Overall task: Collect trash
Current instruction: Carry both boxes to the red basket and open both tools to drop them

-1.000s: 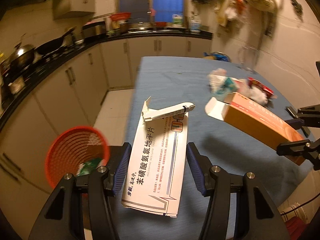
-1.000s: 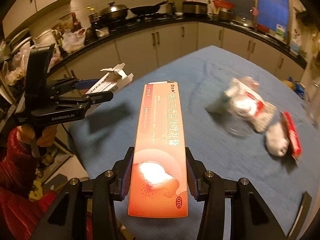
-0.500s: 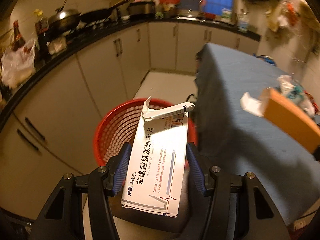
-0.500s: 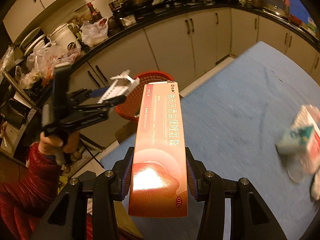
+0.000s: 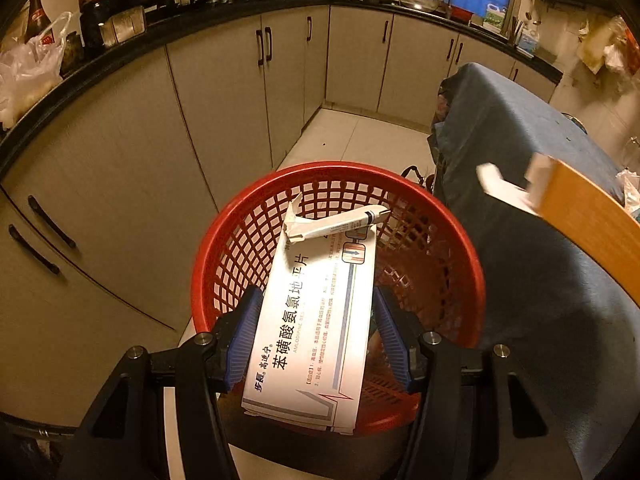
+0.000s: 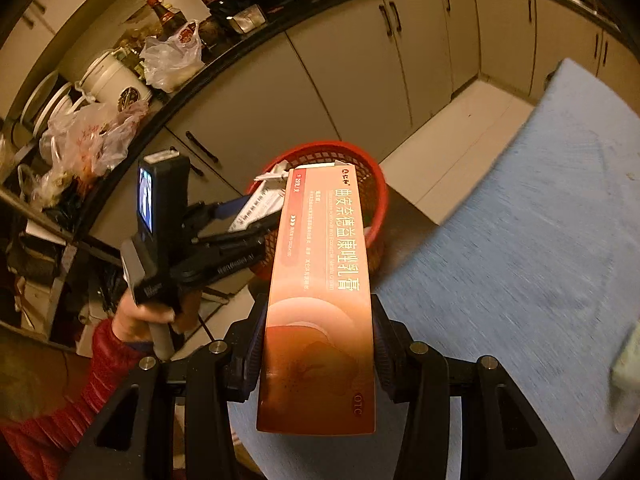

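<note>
The left tongs (image 5: pixel 312 332) are clamped on a white medicine box (image 5: pixel 316 320), its blue pads pressing the box's long sides, and the box hangs directly over the open mouth of a red mesh basket (image 5: pixel 240 240) that stands on the tiled floor. The box's far end flap is torn open and folded across its top. In the left wrist view the basket sits in the middle, with pale cabinet doors (image 5: pixel 224 92) behind and to the left of it under a dark worktop loaded with pans and bottles, and the bench (image 5: pixel 540 280), draped in a blue cloth, rising on the right. The right tongs (image 6: pixel 318 354) are clamped on an orange medicine box (image 6: pixel 320 320) printed with white characters, gripping it near its lower end so that most of the box juts forward. From the right wrist view this orange box is held above the near left edge of the bench (image 6: pixel 520 240), with its far end pointing toward the basket (image 6: pixel 376 192) beyond. The left tongs (image 6: pixel 256 220) and their white box (image 6: pixel 256 208) appear there too, at the left, over the basket's rim, held by a hand (image 6: pixel 148 320) in a red sleeve. In the left wrist view the orange box (image 5: pixel 588 216) enters from the right edge, blurred, above the bench cloth.
</note>
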A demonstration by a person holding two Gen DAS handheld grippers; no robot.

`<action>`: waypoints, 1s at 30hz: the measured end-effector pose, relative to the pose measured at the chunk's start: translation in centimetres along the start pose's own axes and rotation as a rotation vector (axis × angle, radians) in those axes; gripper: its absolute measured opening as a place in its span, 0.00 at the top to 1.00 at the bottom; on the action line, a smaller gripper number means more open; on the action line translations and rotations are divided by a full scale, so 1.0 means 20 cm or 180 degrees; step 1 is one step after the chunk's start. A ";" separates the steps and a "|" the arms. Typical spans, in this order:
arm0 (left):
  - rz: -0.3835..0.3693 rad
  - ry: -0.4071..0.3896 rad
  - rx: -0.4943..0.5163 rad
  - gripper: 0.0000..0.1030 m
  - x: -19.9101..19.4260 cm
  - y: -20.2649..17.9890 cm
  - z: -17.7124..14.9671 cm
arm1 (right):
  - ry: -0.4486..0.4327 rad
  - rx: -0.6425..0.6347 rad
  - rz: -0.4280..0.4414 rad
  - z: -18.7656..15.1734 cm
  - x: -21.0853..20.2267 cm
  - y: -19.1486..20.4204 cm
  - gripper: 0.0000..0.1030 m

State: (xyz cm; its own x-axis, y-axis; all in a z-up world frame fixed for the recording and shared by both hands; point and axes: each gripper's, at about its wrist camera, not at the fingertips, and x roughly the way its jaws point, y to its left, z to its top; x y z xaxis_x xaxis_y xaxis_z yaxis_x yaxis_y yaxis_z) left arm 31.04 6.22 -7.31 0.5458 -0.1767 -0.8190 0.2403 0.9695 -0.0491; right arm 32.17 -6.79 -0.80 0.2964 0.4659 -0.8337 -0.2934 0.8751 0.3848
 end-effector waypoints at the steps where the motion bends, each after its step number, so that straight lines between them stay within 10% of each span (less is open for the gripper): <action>1: 0.0009 0.0004 0.0013 0.46 0.01 0.00 0.00 | 0.0012 0.0018 0.0013 0.02 0.03 0.00 0.51; 22: -0.0064 -0.0159 -0.0255 0.42 -0.12 0.23 -0.05 | 0.0418 0.0310 -0.0107 0.34 0.60 0.02 0.45; 30: -0.0099 -0.0269 -0.0261 0.42 -0.21 0.22 -0.07 | 0.0279 0.0306 -0.0033 0.28 0.50 0.01 0.44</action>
State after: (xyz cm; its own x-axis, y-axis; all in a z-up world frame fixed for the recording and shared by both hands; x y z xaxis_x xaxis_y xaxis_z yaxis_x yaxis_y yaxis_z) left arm 28.53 11.40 -4.85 0.6056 -0.2172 -0.7655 0.1936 0.9733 -0.1230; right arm 40.10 -1.35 -6.85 0.2171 0.4473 -0.8676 -0.2011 0.8903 0.4086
